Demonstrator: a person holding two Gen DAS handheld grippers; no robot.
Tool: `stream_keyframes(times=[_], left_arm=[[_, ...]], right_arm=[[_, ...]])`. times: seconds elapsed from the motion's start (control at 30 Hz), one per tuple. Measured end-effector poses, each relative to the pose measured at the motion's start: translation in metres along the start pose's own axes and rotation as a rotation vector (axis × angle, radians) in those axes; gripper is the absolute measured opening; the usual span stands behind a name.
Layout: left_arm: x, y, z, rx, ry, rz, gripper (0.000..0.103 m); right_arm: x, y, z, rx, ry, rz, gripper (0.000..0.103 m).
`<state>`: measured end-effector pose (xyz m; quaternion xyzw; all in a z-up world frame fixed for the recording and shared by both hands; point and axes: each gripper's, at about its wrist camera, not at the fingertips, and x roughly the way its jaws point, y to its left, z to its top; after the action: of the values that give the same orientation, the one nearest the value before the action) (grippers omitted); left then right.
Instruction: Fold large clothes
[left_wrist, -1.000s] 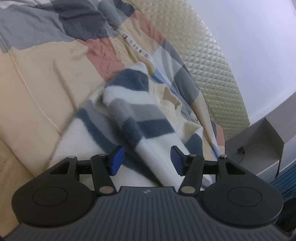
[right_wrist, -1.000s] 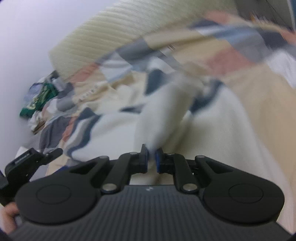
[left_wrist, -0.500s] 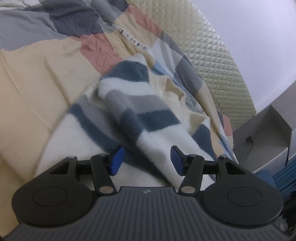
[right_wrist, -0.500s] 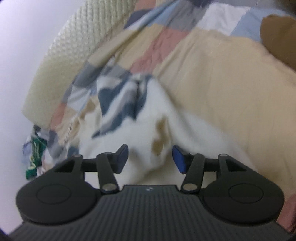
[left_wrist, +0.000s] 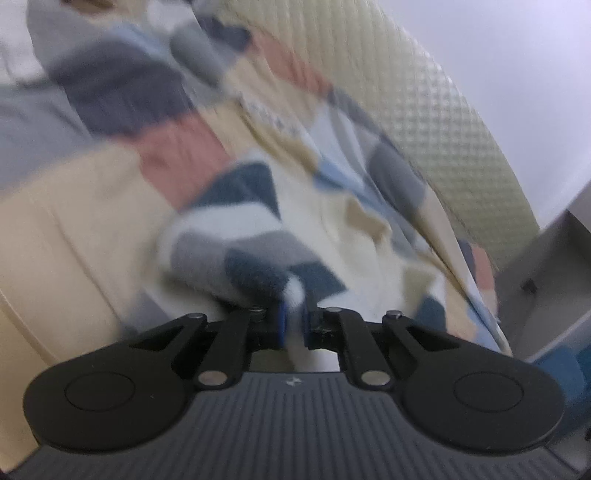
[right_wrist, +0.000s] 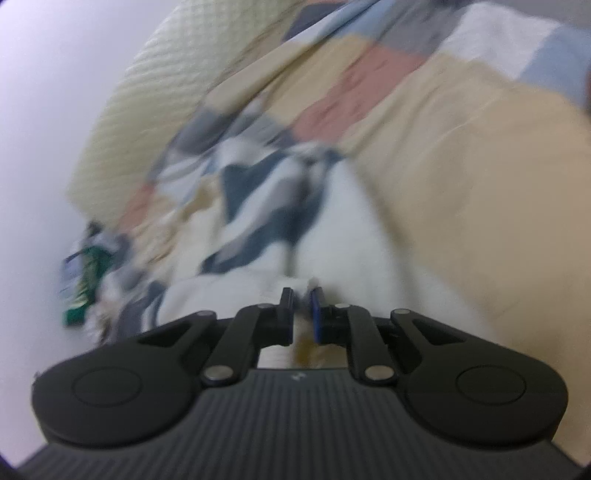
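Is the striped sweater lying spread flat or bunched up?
Bunched: the striped sweater humps in folds on the quilt, pinched by both grippers.

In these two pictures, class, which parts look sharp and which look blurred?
Left wrist view: the left gripper is sharp, the striped sweater and the quilt smeared. Right wrist view: the right gripper is sharp, everything beyond it streaked, more heavily.

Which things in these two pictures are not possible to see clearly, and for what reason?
- Left wrist view: how much of the striped sweater the left gripper pinches; its own body hides the cloth below.
- Right wrist view: the cloth in the right gripper is blurred, so which part of the garment it holds is unclear.
- Right wrist view: the green pile by the wall is too blurred to name.
- Left wrist view: the grey shelf is cut off by the edge.
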<state>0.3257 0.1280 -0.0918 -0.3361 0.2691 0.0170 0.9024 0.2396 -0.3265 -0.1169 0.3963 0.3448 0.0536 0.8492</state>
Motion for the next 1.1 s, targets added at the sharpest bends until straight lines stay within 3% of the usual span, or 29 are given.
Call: stream_keyframes(times=[0.1, 0.27, 0.4, 0.43, 0.5, 0.57, 0.8, 0.9, 1.1], left_arm=[[-0.004, 0.016, 0.02, 0.009, -0.025, 0.071, 0.009], [0.015, 0.036, 0.024, 0.117, 0.048, 0.2, 0.01], [0.009, 0.04, 0.022, 0.131, 0.062, 0.19, 0.014], [0.005, 0.037, 0.019, 0.134, 0.067, 0.192, 0.019], [-0.003, 0.031, 0.016, 0.165, 0.082, 0.202, 0.042], [-0.016, 0.02, 0.011, 0.218, 0.061, 0.214, 0.05], [-0.077, -0.037, -0.028, 0.335, 0.077, 0.196, 0.05], [-0.108, -0.063, -0.055, 0.33, 0.08, 0.112, 0.05], [-0.107, -0.089, -0.101, 0.433, 0.087, 0.059, 0.05]], right_arm=[[0.014, 0.015, -0.011, -0.045, 0.096, 0.09, 0.012], [0.04, 0.026, -0.024, -0.095, 0.185, 0.092, 0.013], [0.051, 0.033, -0.026, -0.132, 0.189, 0.058, 0.013], [0.052, 0.034, -0.026, -0.139, 0.187, 0.054, 0.013], [0.051, 0.038, -0.027, -0.165, 0.18, 0.05, 0.014], [0.049, 0.04, -0.026, -0.187, 0.172, 0.049, 0.014], [0.029, 0.05, -0.023, -0.294, 0.105, 0.061, 0.015], [0.019, 0.054, -0.021, -0.353, 0.058, 0.066, 0.015], [0.009, 0.06, -0.016, -0.441, -0.012, 0.055, 0.015]])
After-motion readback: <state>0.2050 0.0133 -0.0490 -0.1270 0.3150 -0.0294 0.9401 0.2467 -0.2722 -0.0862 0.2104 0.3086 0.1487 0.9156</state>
